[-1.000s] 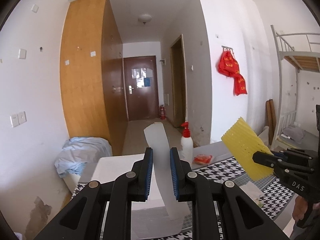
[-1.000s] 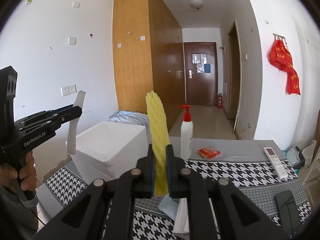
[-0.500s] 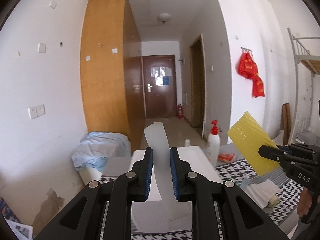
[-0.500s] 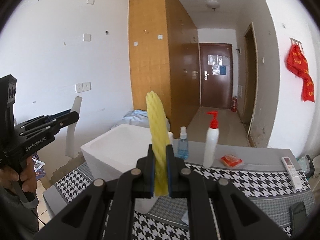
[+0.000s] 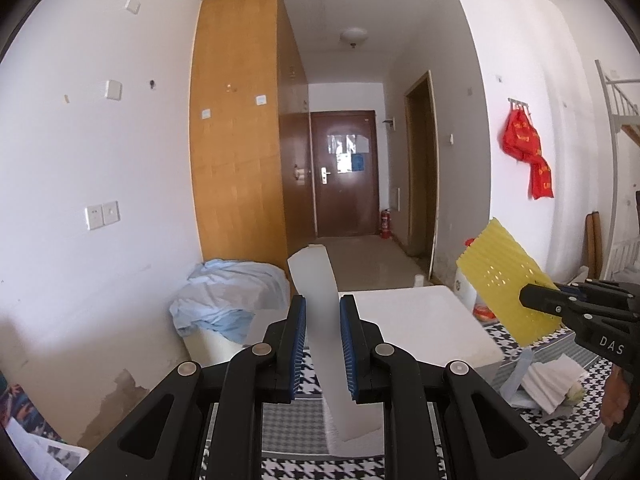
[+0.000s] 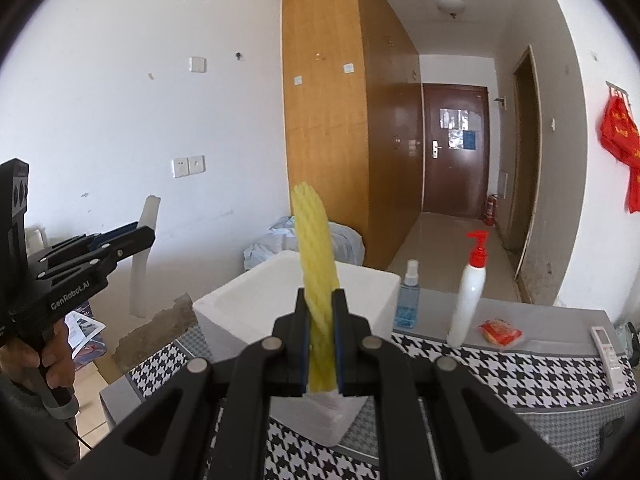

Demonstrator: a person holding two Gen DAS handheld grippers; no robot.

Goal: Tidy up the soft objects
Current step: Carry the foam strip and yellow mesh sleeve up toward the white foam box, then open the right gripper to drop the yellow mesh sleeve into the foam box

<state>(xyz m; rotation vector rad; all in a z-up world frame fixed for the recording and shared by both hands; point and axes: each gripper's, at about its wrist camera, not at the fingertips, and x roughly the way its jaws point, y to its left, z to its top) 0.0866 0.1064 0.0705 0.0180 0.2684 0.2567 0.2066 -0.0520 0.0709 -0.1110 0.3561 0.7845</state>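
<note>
White, smooth foam is what my left gripper holds: a thin white foam sheet pinched between the blue pads, which are closed on it and keep only its thickness apart. It stands upright above the white foam box and the checked tablecloth. I judge it very light and soft; it bends a little at the top, so a grip low and in the middle is best. At the right edge I see the other tool with the yellow foam net, flat and ribbed, with small holes.

From the right wrist, my right gripper is almost fully shut on this yellow net, seen edge-on as a twisted, woven strip rising over the box. It looks springy and easy to crush, so light pressure is enough. At the left the white sheet hangs from the left tool; its lower end is perhaps free, I cannot see well. A white pump bottle and a blue spray bottle stand behind on the table.
</note>
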